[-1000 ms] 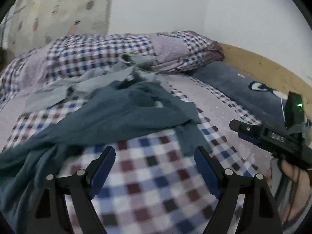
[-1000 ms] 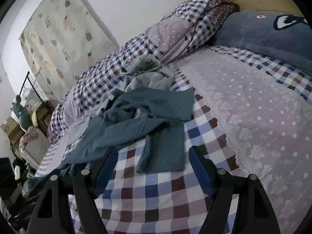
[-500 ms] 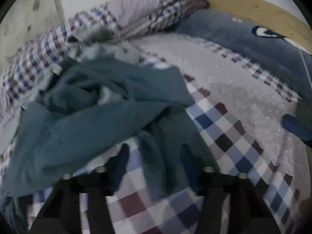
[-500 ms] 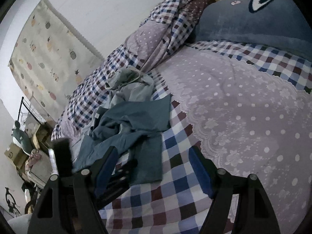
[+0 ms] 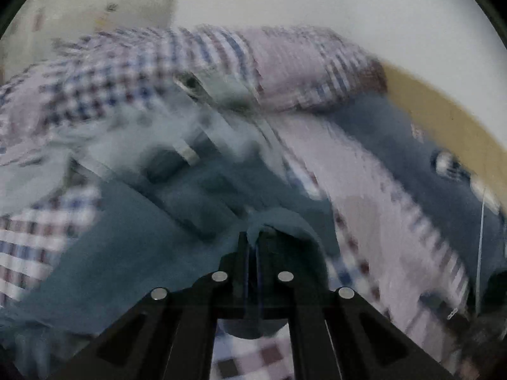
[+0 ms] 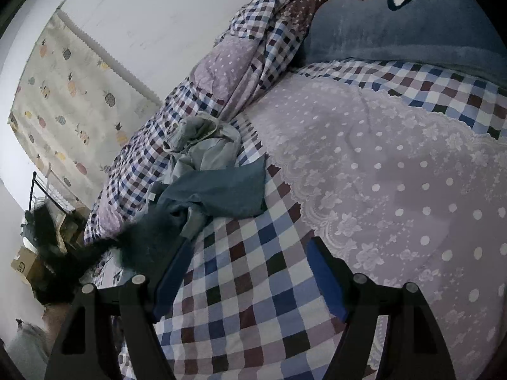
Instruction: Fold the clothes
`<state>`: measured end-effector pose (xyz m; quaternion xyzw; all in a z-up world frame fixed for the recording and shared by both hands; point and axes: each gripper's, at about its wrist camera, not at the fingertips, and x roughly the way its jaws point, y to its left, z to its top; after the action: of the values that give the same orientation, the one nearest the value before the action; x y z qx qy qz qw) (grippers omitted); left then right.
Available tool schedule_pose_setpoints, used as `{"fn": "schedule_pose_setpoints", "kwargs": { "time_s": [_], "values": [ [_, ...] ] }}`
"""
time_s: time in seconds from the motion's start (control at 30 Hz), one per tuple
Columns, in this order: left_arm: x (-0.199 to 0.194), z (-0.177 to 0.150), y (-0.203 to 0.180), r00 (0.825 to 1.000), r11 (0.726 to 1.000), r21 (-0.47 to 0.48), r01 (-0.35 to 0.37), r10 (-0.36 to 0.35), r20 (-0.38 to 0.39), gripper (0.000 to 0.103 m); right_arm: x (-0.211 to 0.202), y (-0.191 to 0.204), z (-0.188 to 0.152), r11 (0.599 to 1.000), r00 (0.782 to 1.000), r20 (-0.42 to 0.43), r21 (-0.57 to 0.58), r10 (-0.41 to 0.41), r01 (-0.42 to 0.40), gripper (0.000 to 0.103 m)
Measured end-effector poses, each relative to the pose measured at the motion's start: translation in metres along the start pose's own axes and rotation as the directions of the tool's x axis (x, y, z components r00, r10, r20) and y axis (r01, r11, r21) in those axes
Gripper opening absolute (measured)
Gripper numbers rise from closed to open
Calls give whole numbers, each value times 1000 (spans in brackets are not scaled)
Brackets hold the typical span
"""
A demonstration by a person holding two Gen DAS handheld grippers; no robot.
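Note:
A crumpled dark teal garment [image 5: 133, 240] [image 6: 221, 190] lies on the checked bedspread [image 6: 240, 291]. My left gripper [image 5: 253, 243] is shut on a fold of that teal cloth, which bunches over the fingertips; the left wrist view is blurred by motion. A pale grey garment [image 6: 206, 145] [image 5: 133, 139] lies bunched just beyond the teal one. My right gripper [image 6: 250, 272] stands open over the checked bedspread, to the right of the teal garment, with nothing between its fingers [image 6: 326, 281].
A rolled checked quilt [image 6: 253, 50] lies along the wall side of the bed. A blue-grey pillow [image 6: 405, 22] rests against the wooden headboard [image 5: 443, 117]. A lilac dotted panel [image 6: 396, 174] covers the bed's right part. A pineapple-print curtain [image 6: 73, 95] and cardboard boxes [image 6: 25, 262] stand at left.
My left gripper moved forward onto the teal garment and went from open to shut on its cloth. The right gripper stayed open and swung slightly right.

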<state>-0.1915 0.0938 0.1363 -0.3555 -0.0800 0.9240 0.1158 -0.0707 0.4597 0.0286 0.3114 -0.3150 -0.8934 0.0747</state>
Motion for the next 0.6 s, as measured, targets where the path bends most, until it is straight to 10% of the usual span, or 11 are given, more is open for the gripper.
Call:
{"fn": "schedule_pose_setpoints", "kwargs": {
  "time_s": [0.2, 0.43, 0.5, 0.57, 0.6],
  "values": [
    [-110, 102, 143, 951, 959, -203, -196, 236, 200, 2, 5, 7, -4, 1000, 1000, -15, -31, -3, 2, 79],
    [-225, 150, 302, 736, 761, -413, -500, 625, 261, 4, 13, 16, -10, 997, 999, -39, -72, -6, 3, 79],
    [-235, 136, 332, 720, 722, -424, -546, 664, 202, 20, 15, 19, -12, 996, 999, -46, -87, -6, 2, 79],
    [-241, 115, 357, 720, 703, -429, -567, 676, 155, 77, 17, 23, -13, 995, 999, -52, -103, -6, 1, 79],
    [-242, 99, 362, 733, 712, -430, -556, 663, 151, 81, 18, 24, -14, 994, 998, -56, -110, -7, 0, 79]
  ]
}}
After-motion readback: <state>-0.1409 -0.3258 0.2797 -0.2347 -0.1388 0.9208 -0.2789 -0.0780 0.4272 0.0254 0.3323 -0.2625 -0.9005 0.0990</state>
